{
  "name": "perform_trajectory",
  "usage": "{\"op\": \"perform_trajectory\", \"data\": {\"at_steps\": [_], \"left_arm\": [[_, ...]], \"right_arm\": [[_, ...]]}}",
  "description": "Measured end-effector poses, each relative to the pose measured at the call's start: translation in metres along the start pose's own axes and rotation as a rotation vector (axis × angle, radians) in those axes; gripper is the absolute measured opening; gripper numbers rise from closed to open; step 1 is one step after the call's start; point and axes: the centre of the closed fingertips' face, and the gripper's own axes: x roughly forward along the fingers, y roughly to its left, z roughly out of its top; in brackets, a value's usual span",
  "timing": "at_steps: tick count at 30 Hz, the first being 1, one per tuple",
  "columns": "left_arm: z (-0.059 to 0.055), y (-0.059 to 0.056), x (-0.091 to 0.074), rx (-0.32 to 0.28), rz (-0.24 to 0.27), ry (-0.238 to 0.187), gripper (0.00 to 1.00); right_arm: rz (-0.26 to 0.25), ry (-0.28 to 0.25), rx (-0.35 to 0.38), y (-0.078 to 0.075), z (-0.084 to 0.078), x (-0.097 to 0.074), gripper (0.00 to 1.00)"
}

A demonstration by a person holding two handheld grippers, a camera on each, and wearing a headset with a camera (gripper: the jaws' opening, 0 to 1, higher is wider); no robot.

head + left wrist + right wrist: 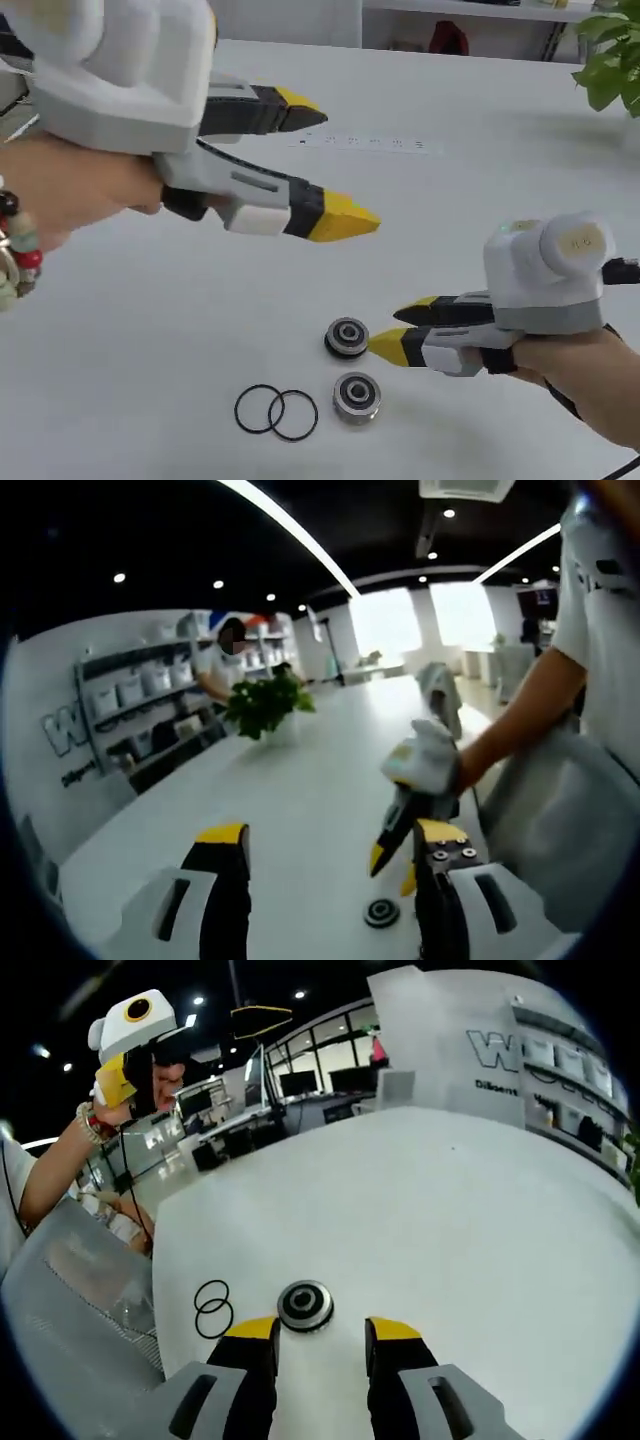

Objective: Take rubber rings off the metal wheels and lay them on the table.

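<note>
head view: right gripper jaws part open, empty, tips just beside one metal wheel. second wheel sits nearer the bench's near edge, two rubber rings overlapping beside it. left gripper wide open, empty, above bare bench.

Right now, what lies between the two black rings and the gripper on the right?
The two wheels, seen in the head view: the far wheel by the right gripper, the near wheel beside the rings.
</note>
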Motion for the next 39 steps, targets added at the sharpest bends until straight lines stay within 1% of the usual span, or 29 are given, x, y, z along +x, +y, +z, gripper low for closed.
{"op": "perform_trajectory", "data": {"at_steps": [1,4,5,6,7,8,9,11,12,13,14,16,20,23,25,27,31,34,36,39], "left_arm": [[-0.004,0.0,0.003,0.0,-0.004,0.007,0.65],[-0.023,-0.005,0.013,-0.017,-0.021,0.032,0.63],[-0.027,-0.006,0.015,-0.018,-0.024,0.033,0.61],[-0.036,-0.007,0.019,-0.014,-0.021,0.028,0.58],[-0.039,-0.007,0.02,-0.014,-0.017,0.026,0.54],[-0.045,-0.007,0.023,-0.019,-0.014,0.029,0.49],[-0.056,-0.009,0.026,-0.031,-0.014,0.044,0.46],[-0.072,-0.014,0.03,-0.061,-0.011,0.063,0.43],[-0.077,-0.015,0.031,-0.065,-0.009,0.074,0.41],[-0.086,-0.019,0.033,-0.066,-0.011,0.094,0.4],[-0.091,-0.021,0.033,-0.065,-0.016,0.111,0.4],[-0.1,-0.03,0.036,-0.06,-0.048,0.137,0.38],[-0.112,-0.041,0.04,-0.074,-0.074,0.163,0.32],[-0.122,-0.048,0.043,-0.096,-0.102,0.197,0.29],[-0.127,-0.048,0.044,-0.105,-0.101,0.211,0.27],[-0.128,-0.048,0.045,-0.108,-0.099,0.215,0.26],[-0.133,-0.045,0.046,-0.14,-0.077,0.226,0.23],[-0.141,-0.052,0.047,-0.125,-0.093,0.255,0.22],[-0.142,-0.054,0.049,-0.121,-0.102,0.256,0.21],[-0.144,-0.055,0.051,-0.12,-0.099,0.265,0.2]], "right_arm": [[0.003,0.001,0.001,0.0,-0.001,0.0,0.32],[0.006,0.01,-0.006,0.001,-0.003,0.001,0.32],[0.009,0.01,-0.01,0.001,-0.003,0.002,0.31],[0.013,0.009,-0.011,0.001,-0.004,0.002,0.31],[0.016,0.008,-0.01,0.002,-0.004,0.003,0.31],[0.023,0.007,-0.006,0.002,-0.004,0.005,0.31],[0.028,0.01,-0.005,0.003,-0.005,0.007,0.3],[0.03,0.022,-0.01,0.004,-0.008,0.009,0.3],[0.034,0.032,-0.02,0.006,-0.01,0.01,0.3],[0.036,0.036,-0.024,0.006,-0.011,0.01,0.3],[0.039,0.038,-0.028,0.007,-0.011,0.011,0.3],[0.04,0.039,-0.029,0.007,-0.011,0.012,0.29],[0.045,0.038,-0.035,0.009,-0.01,0.015,0.28],[0.049,0.045,-0.05,0.012,-0.011,0.017,0.27],[0.049,0.05,-0.057,0.012,-0.012,0.018,0.26],[0.049,0.055,-0.059,0.012,-0.013,0.019,0.26],[0.048,0.055,-0.065,0.012,-0.013,0.019,0.25],[0.048,0.053,-0.062,0.012,-0.013,0.019,0.24],[0.05,0.056,-0.066,0.013,-0.013,0.019,0.24],[0.051,0.055,-0.066,0.013,-0.013,0.019,0.23]]}}
